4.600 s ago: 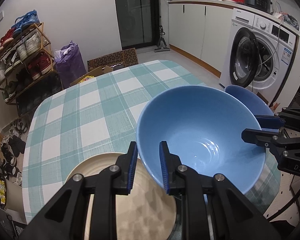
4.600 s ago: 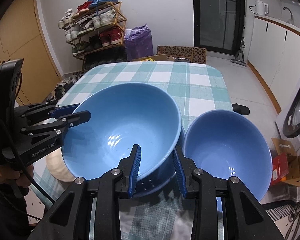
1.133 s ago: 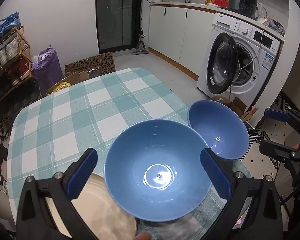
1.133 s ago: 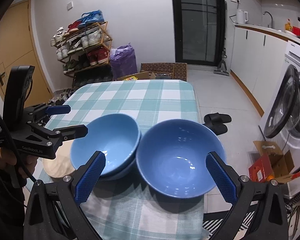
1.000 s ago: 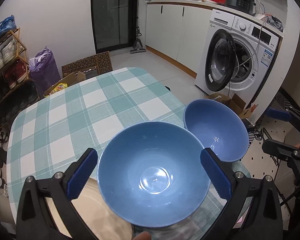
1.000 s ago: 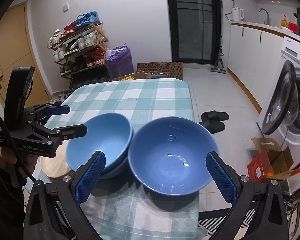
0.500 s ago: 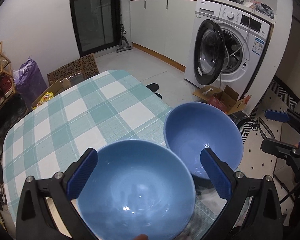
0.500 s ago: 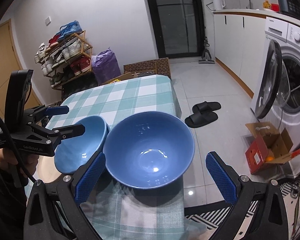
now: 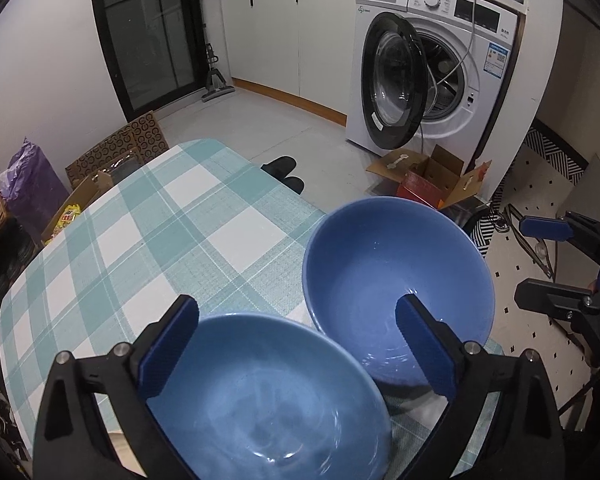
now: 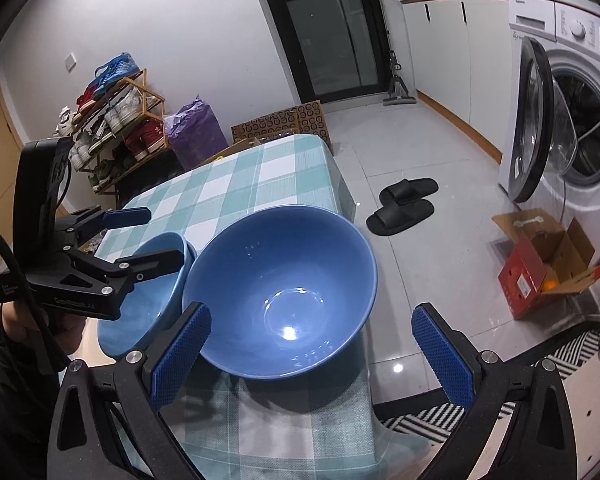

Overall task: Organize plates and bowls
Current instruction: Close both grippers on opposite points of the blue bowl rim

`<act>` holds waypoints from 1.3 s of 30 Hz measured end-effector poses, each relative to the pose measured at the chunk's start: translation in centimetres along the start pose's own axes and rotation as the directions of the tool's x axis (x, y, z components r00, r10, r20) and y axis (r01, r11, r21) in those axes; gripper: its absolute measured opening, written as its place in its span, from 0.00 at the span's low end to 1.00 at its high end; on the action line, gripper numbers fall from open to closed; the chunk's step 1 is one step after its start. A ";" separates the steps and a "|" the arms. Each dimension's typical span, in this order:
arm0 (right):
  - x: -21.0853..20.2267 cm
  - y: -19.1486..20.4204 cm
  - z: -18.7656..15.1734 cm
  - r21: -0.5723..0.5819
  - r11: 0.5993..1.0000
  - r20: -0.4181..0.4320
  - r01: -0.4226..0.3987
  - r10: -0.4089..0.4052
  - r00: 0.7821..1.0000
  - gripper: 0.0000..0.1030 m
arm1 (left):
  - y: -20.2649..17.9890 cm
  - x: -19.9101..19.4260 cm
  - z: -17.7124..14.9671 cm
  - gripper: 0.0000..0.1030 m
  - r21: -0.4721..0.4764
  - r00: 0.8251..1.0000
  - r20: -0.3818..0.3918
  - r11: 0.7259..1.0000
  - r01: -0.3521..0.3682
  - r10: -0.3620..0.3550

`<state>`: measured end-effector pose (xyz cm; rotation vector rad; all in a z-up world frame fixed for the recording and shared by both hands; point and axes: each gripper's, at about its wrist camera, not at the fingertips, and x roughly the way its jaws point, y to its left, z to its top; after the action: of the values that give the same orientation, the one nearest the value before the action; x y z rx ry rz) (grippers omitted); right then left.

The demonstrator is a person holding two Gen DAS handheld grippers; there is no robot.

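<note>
Both tools are released, fingers spread wide and holding nothing: the left tool [image 9: 296, 342] hangs above the nearer blue bowl [image 9: 266, 400] at 6 o'clock in its view, the right tool [image 10: 312, 356] above the larger blue bowl [image 10: 282, 290]. The two bowls sit touching, side by side, at the near edge of the checked counter [image 10: 236, 184], which runs off toward 11 o'clock in the right wrist view.

Three round glossy blue ceramic bowls, a nested pair [image 10: 140, 304] left and a single bowl [image 10: 284, 280] right; one beige plate [image 9: 120, 446]; two black slippers [image 10: 404, 200].
</note>
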<state>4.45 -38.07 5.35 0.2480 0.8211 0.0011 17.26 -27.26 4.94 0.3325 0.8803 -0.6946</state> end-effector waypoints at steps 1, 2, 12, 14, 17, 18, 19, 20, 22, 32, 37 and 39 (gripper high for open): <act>0.1 -0.1 0.0 0.005 1.000 0.002 0.002 -0.002 1.000 0.99 | -0.1 0.2 0.1 0.96 0.004 1.000 -0.001 1.000 0.002 -0.002; 0.2 -0.1 -0.1 0.007 1.000 0.003 0.005 -0.005 1.000 0.99 | -0.2 0.5 0.2 0.95 0.008 1.000 -0.005 1.000 0.005 -0.005; 2.1 -0.6 -0.5 0.043 0.999 -0.033 -0.001 0.002 0.999 0.99 | -0.9 2.6 0.5 0.79 0.030 0.998 -0.053 0.999 0.025 -0.024; 2.3 -0.5 -0.7 0.040 0.999 -0.039 0.000 0.002 0.999 0.99 | -0.9 2.8 0.6 0.78 0.030 0.998 -0.054 0.999 0.028 -0.026; 2.7 -0.3 -0.8 0.034 0.999 -0.046 0.003 -0.001 0.999 0.99 | -0.9 3.3 0.8 0.76 0.028 0.997 -0.064 0.999 0.032 -0.030; 2.9 -0.3 -0.9 0.033 0.999 -0.050 0.003 -0.001 0.999 0.98 | -1.0 3.5 0.9 0.75 0.030 0.997 -0.069 0.999 0.032 -0.030; 3.1 -0.3 -1.0 0.034 0.999 -0.053 0.001 0.000 0.999 0.98 | -1.0 3.6 0.9 0.75 0.032 0.997 -0.074 0.999 0.034 -0.032; 3.2 -0.3 -1.0 0.037 0.999 -0.054 -0.002 0.004 0.999 0.97 | -1.1 3.8 0.9 0.75 0.034 0.996 -0.079 0.999 0.038 -0.036; 3.4 -0.2 -1.1 0.040 0.999 -0.057 -0.008 0.010 0.998 0.97 | -1.3 4.2 0.9 0.75 0.041 0.995 -0.095 0.998 0.045 -0.041; 4.5 0.0 -2.0 0.043 0.999 -0.088 -0.028 0.031 0.996 0.81 | -1.8 4.9 0.9 0.63 0.081 0.992 -0.116 0.995 0.052 -0.042; 4.8 0.1 -2.2 0.041 0.999 -0.093 -0.036 0.040 0.995 0.78 | -1.9 5.1 0.9 0.54 0.084 0.992 -0.118 0.995 0.055 -0.045; 4.8 0.1 -2.3 0.035 0.999 -0.097 -0.037 0.041 0.994 0.75 | -2.1 5.1 0.9 0.54 0.092 0.992 -0.120 0.994 0.061 -0.050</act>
<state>6.09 -36.96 0.36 0.2975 0.9139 0.0365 18.60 -31.39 1.42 0.4390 0.9725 -0.7760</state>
